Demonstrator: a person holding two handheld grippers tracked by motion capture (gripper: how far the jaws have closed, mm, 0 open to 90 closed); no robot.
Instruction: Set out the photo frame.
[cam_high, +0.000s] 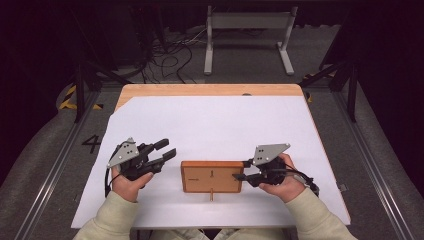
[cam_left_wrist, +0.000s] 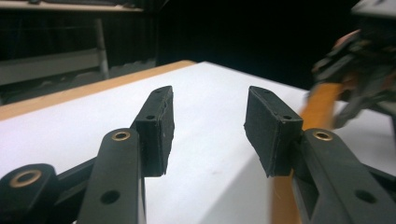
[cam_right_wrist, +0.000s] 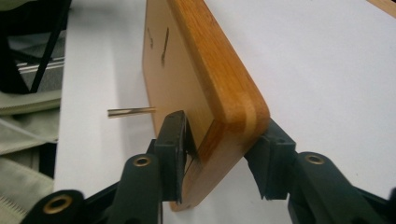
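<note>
Centrally, low in the high view, a wooden board rests on the white-covered counter. At lower right, the right claw is clamped on the board's right edge. At lower left, the left claw gapes wide, holding nothing.

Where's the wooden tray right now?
In the high view the wooden tray lies near the table's front edge on white paper, its right end clamped by the right gripper.
</note>
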